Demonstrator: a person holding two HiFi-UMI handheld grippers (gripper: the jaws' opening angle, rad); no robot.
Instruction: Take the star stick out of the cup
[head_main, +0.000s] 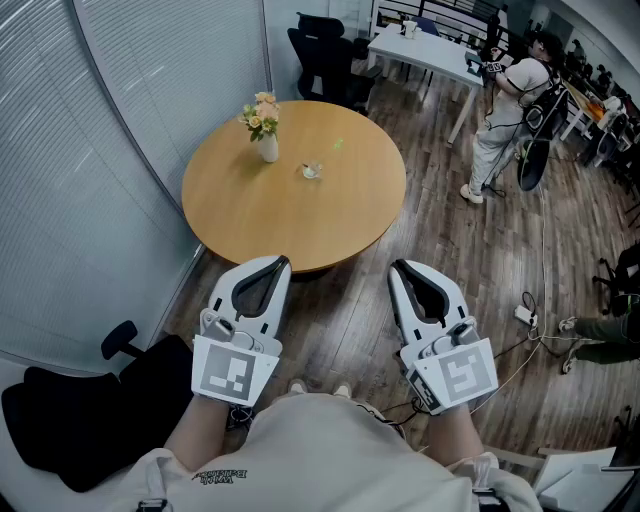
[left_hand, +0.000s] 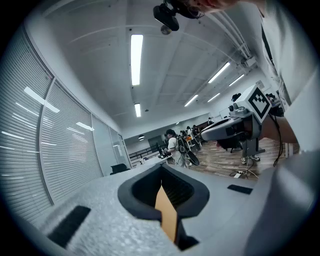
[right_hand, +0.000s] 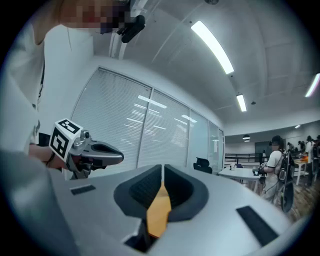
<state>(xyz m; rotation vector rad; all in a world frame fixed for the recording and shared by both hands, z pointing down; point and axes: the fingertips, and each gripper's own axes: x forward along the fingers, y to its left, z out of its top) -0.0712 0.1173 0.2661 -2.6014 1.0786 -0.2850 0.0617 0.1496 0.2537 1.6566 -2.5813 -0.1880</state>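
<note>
Left tool (head_main: 282, 263): pads pressed together with nothing between them. Held level, just short of the near edge of the table (head_main: 300, 225).
Right tool (head_main: 398, 268): pads also pressed together and empty. Level, beside the left one, also just short of the table's near edge.
Cup (head_main: 312, 171): small and clear, standing near the middle of the table. Well apart from both tools.
Star stick: the cup is too small in the head view for me to make out the stick in it.
Vase (head_main: 268, 148): white, with pale flowers (head_main: 262, 112), on the table just left of the cup.
Head view alone: shows the table top, cup, vase and the wood floor (head_main: 350, 310) under my tools. A black chair (head_main: 80, 415) sits off the table's near left.
Left gripper view alone: ceiling light strips (left_hand: 136, 59) overhead, and my right tool seen from the side.
Right gripper view alone: a wall of blinds (right_hand: 125, 135), with my left tool in front of it.
Through each tool's gap: only a sliver of the table's wood colour shows below the closed pads.
Person (head_main: 500, 110): standing beyond the table's far right, by a white table (head_main: 430, 50).
</note>
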